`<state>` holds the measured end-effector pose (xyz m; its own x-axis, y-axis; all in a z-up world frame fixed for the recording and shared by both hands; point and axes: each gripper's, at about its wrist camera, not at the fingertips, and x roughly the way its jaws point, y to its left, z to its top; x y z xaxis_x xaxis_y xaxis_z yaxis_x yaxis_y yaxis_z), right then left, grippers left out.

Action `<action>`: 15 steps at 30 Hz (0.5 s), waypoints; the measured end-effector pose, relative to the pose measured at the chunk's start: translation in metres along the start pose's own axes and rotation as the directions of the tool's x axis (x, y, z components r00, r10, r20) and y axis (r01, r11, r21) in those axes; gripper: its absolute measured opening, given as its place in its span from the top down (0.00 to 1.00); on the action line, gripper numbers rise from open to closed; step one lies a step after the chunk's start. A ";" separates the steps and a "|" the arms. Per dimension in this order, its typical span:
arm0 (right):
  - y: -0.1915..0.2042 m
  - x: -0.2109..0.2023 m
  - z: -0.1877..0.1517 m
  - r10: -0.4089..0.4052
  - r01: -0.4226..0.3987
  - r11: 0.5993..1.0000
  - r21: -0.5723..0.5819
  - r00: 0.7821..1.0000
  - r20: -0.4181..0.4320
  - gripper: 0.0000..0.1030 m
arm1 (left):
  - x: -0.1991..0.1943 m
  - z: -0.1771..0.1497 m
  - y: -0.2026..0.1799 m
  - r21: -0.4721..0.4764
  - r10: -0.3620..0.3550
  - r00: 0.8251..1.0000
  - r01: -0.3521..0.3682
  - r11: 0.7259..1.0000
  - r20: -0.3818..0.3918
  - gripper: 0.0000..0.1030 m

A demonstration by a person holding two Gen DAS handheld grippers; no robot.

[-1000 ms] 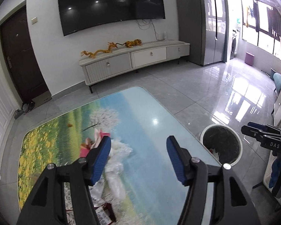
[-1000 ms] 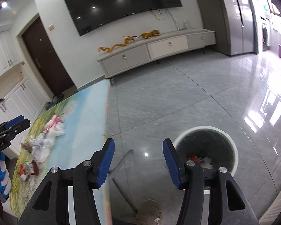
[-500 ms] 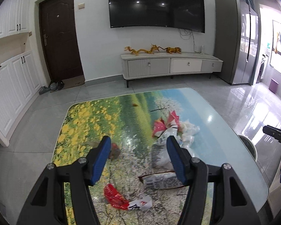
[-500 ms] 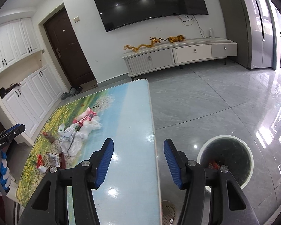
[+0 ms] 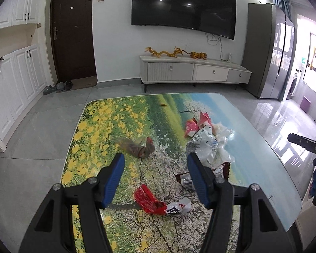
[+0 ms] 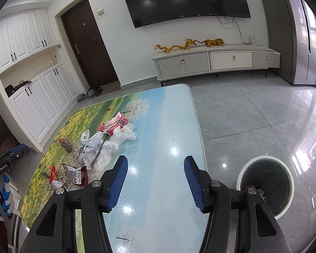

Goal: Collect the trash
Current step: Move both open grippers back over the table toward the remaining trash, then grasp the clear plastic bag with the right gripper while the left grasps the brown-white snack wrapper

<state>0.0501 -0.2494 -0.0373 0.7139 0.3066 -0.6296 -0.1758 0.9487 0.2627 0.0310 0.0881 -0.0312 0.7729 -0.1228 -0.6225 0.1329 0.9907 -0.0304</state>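
Note:
Trash lies on a table [image 5: 259, 158] with a printed landscape top. A red wrapper [image 5: 148, 200] with a white piece lies just ahead of my open, empty left gripper [image 5: 153, 178]. A brownish clear wrapper [image 5: 137, 145] lies beyond it. White plastic bags [image 5: 208, 145], a red-and-white packet [image 5: 197, 123] and a dark snack packet [image 5: 186, 179] lie to the right. In the right wrist view the same pile [image 6: 103, 147] lies left of my open, empty right gripper [image 6: 155, 179], above bare table [image 6: 168, 137]. A round white-rimmed bin [image 6: 265, 183] holding some trash stands on the floor at right.
A white TV cabinet [image 5: 193, 71] with golden dragon figures stands under a wall TV [image 5: 183, 6]. A dark door [image 5: 72, 38] and white cupboards [image 5: 12, 80] are at left, a grey fridge [image 5: 269, 52] at right. Glossy grey tile floor [image 6: 252, 116] surrounds the table.
Both grippers have swung left from the bin side toward the table. The left now faces the trash pile; the right now sees the table as well as the bin. Both jaws stay open.

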 end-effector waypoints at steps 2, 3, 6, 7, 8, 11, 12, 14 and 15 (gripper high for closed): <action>0.004 0.004 0.000 0.002 -0.002 1.000 -0.006 1.000 -0.010 0.48 | 0.003 -0.002 -0.003 0.014 -0.018 1.000 0.018 1.000 -0.004 0.42; 0.006 0.007 0.001 0.003 -0.003 1.000 -0.010 1.000 -0.015 0.48 | 0.004 -0.003 -0.005 0.022 -0.033 0.999 0.034 0.999 -0.008 0.42; 0.009 0.013 0.001 0.002 -0.002 1.000 -0.018 1.000 -0.029 0.48 | 0.008 -0.006 -0.011 0.046 -0.080 0.997 0.081 0.996 -0.019 0.42; 0.010 0.015 0.002 0.002 -0.003 1.000 -0.019 0.999 -0.034 0.48 | 0.009 -0.007 -0.013 0.054 -0.093 0.995 0.094 0.994 -0.023 0.42; 0.011 0.018 0.002 0.002 -0.003 1.000 -0.022 0.999 -0.040 0.48 | 0.011 -0.009 -0.015 0.063 -0.108 0.994 0.110 0.992 -0.028 0.42; 0.016 0.027 0.003 0.004 -0.006 1.000 -0.030 0.998 -0.059 0.48 | 0.017 -0.012 -0.023 0.085 -0.154 0.987 0.157 0.984 -0.046 0.42; 0.017 0.031 0.003 0.006 -0.008 0.999 -0.033 0.998 -0.066 0.48 | 0.019 -0.013 -0.025 0.095 -0.168 0.984 0.173 0.980 -0.053 0.42; 0.021 0.039 0.004 0.013 -0.017 0.999 -0.038 0.996 -0.083 0.48 | 0.024 -0.015 -0.030 0.116 -0.188 0.980 0.194 0.974 -0.067 0.42; 0.023 0.043 0.005 0.015 -0.019 0.999 -0.041 0.996 -0.090 0.48 | 0.027 -0.015 -0.032 0.128 -0.199 0.977 0.208 0.970 -0.077 0.42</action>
<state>0.0797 -0.2151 -0.0548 0.6469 0.3266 -0.6890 -0.2169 0.9451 0.2444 0.0382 0.0538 -0.0591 0.6810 -0.3125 -0.6622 0.3691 0.9276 -0.0582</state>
